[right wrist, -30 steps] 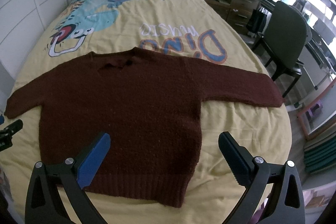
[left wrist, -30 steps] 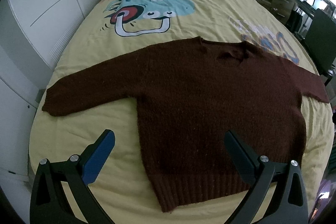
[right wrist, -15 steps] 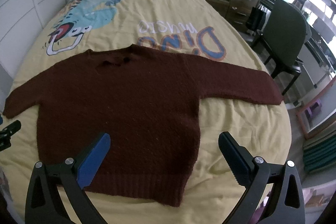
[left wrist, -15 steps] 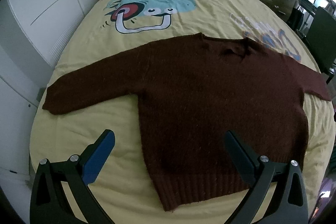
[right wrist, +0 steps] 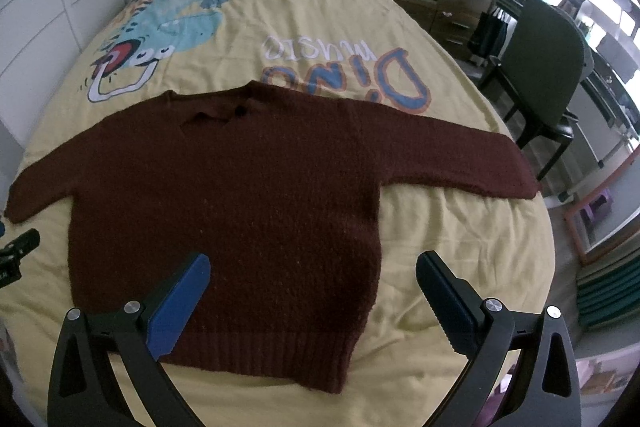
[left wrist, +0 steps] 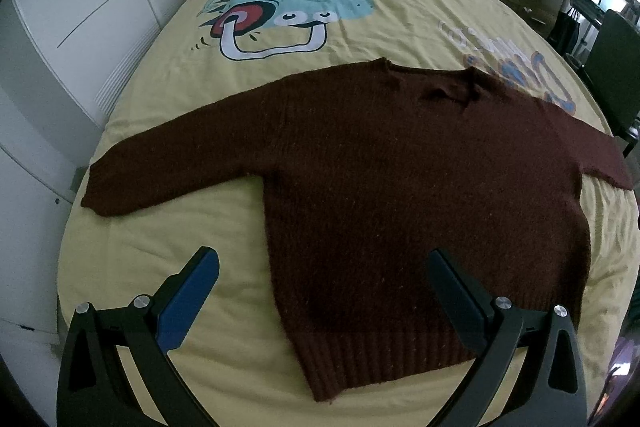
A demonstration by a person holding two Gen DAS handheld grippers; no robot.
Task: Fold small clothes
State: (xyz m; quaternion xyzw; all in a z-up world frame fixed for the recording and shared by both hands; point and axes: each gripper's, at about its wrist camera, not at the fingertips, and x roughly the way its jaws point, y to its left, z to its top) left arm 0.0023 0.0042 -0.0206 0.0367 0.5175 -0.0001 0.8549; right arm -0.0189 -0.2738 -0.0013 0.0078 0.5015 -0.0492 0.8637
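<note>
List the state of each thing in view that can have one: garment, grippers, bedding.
maroon sweater: unfolded, flat, both sleeves spread out, hem nearest the grippers
left gripper: open, holding nothing, above the hem
right gripper: open, holding nothing, above the hem
yellow dinosaur bedspread: spread over the bed, lightly wrinkled

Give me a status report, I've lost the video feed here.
Left gripper open, right gripper open, both empty above the hem. Maroon sweater flat on the yellow bedsheet, sleeves spread, unfolded. Nothing lying on it.
</note>
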